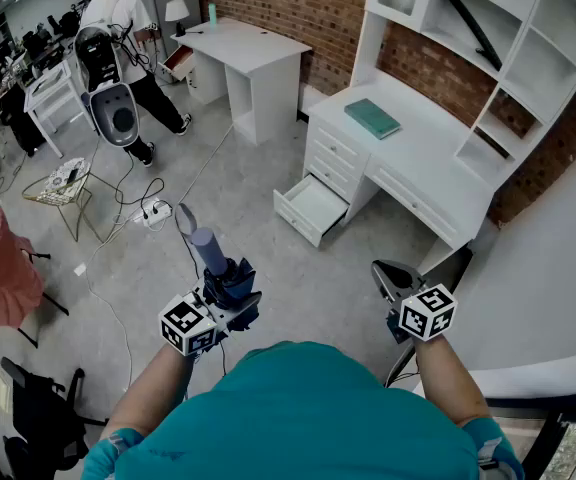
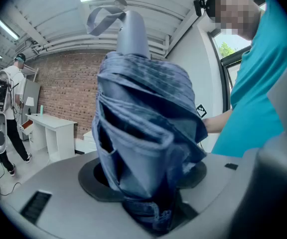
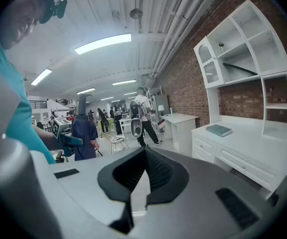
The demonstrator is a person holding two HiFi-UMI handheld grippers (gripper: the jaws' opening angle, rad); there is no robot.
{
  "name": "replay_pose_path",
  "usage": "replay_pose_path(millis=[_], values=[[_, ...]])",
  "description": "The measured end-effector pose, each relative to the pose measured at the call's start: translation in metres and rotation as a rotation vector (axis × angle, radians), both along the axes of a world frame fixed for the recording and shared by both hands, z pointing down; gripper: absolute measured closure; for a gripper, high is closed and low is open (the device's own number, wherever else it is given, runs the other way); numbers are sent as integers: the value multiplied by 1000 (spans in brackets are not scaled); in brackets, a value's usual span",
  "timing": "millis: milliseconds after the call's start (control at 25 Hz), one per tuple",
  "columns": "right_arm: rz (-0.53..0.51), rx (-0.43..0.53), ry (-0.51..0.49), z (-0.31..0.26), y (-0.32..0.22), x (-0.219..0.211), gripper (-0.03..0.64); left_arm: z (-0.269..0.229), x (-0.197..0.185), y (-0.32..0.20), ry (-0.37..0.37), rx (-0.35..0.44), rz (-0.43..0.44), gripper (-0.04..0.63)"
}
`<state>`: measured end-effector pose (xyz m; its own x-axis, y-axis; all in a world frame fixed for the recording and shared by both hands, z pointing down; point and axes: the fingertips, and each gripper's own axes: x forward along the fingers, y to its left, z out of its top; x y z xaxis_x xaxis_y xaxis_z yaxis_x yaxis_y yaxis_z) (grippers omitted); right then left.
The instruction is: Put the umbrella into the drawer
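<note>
My left tongs [image 1: 232, 285] are clamped on the folded blue umbrella [image 2: 143, 133] — the right tongs [image 1: 387, 275] are together, empty; the drawer [image 1: 302, 218] stands open.

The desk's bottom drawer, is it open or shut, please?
Open: the drawer stands pulled out from the desk, its white inside showing.

Open drawer [image 1: 298, 218], bare floor [image 1: 298, 288] before it

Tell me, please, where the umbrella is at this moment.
In the head view the folded blue umbrella sits lower left, clamped in the left gripper, handle up, above the floor short of the open drawer.
</note>
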<state>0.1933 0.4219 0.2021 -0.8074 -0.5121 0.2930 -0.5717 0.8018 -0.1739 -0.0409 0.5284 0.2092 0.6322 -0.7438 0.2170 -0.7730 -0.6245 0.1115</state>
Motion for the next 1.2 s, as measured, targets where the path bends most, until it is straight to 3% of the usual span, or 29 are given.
replay_pose_path(millis=[640, 1200], values=[[-19, 12, 20, -2, -10, 28, 595, -1, 37, -14, -22, -13, 4, 331], [-47, 20, 21, 6, -4, 120, 594, -5, 136, -20, 51, -16, -28, 331]])
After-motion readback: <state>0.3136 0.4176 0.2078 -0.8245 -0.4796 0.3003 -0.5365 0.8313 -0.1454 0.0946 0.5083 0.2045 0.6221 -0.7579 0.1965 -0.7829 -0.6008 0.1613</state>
